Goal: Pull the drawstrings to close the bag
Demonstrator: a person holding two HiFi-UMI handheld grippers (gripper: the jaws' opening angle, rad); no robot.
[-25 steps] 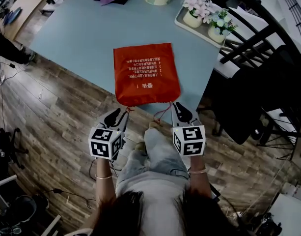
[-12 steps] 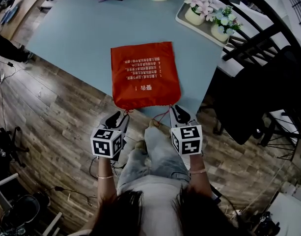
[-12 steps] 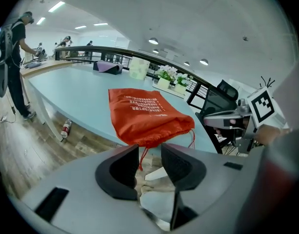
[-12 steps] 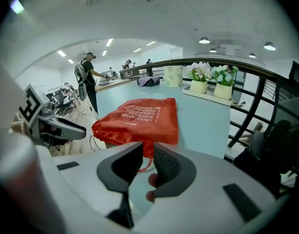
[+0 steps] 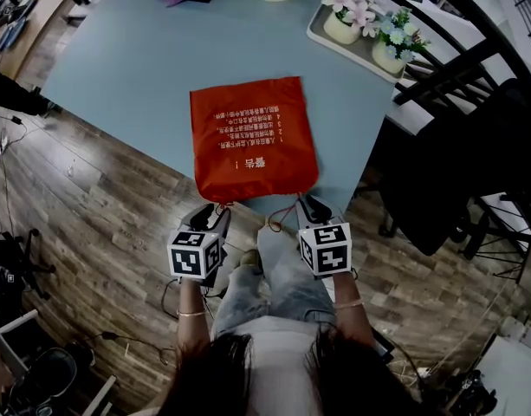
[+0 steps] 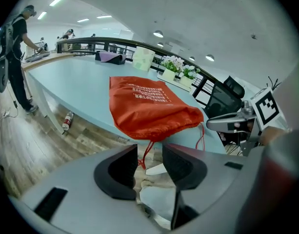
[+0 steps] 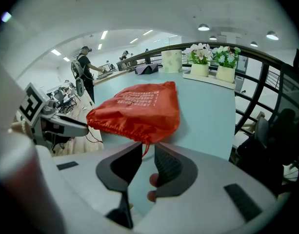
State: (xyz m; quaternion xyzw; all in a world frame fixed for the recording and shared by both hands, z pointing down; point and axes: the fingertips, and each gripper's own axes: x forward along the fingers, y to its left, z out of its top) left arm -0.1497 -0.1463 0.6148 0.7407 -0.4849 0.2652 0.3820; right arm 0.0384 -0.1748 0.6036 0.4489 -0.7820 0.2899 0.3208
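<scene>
Mouth gathered, the red fabric drawstring bag (image 5: 252, 137) sits at the pale blue table (image 5: 144, 50) edge so its cords (image 5: 282, 211) hang reachable. Left tongs (image 5: 215, 222) just spread wide, right tongs (image 5: 310, 206) apart too.

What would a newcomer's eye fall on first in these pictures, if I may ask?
The red bag lies on the pale blue table near its near edge, mouth gathered, drawstrings dangling over the edge. Just below, the left gripper and right gripper point at it; the left's jaws have just been opening, a drawstring showing in their gap. Potted flowers stand at the far right corner.
</scene>
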